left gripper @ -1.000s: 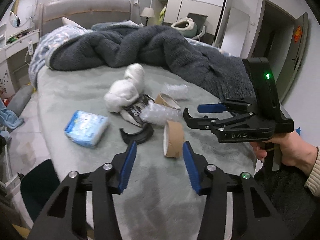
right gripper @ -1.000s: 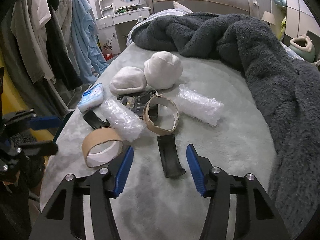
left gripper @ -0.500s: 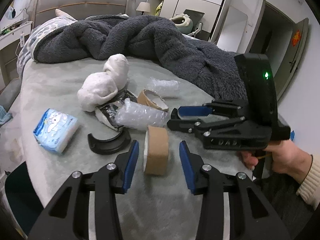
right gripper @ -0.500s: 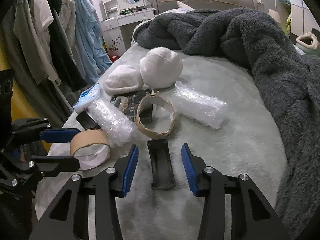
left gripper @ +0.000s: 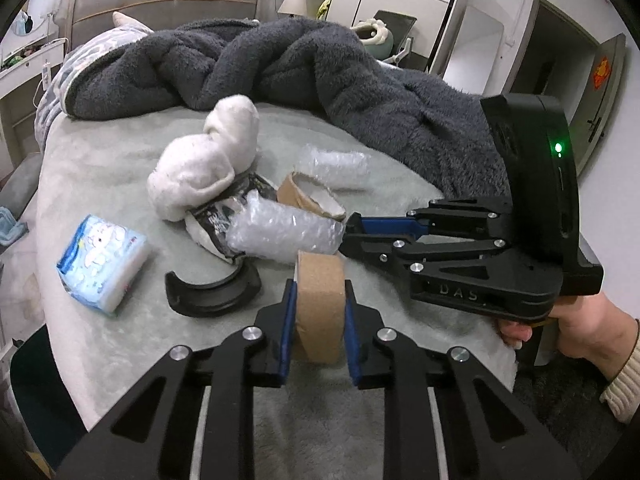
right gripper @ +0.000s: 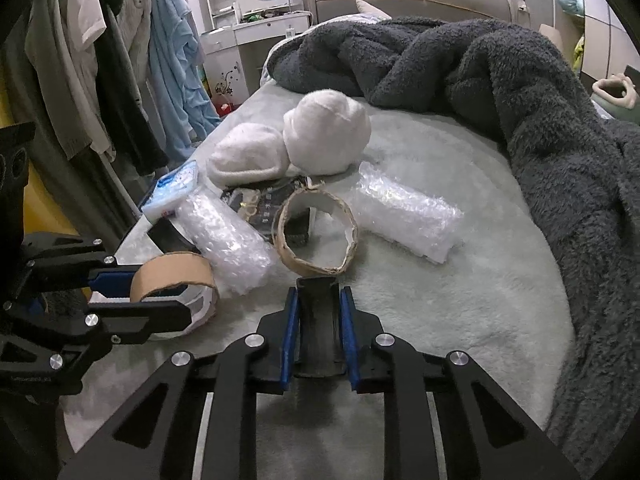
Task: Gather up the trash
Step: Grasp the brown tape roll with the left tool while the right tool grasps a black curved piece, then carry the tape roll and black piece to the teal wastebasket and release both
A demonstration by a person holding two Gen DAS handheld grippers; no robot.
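Observation:
Trash lies on a grey bed cover. My left gripper (left gripper: 319, 322) is shut on a brown cardboard tape ring (left gripper: 320, 300), which also shows in the right wrist view (right gripper: 172, 278). My right gripper (right gripper: 319, 336) is shut on a black curved plastic piece (right gripper: 318, 320). A second black curved piece (left gripper: 212, 292), two rolls of bubble wrap (left gripper: 286, 234) (right gripper: 404, 212), a torn cardboard ring (right gripper: 316, 236), a black printed wrapper (right gripper: 260, 204) and a blue tissue pack (left gripper: 102, 264) lie in the pile.
Two white socks or fluffy balls (right gripper: 326, 136) sit on the pile. A dark grey fleece blanket (right gripper: 540, 100) covers the far and right side of the bed. Clothes (right gripper: 120, 60) hang on the left. The bed's edge is near on the left.
Both grippers moved forward and closed: the left on the tape ring, the right on the black curved piece.

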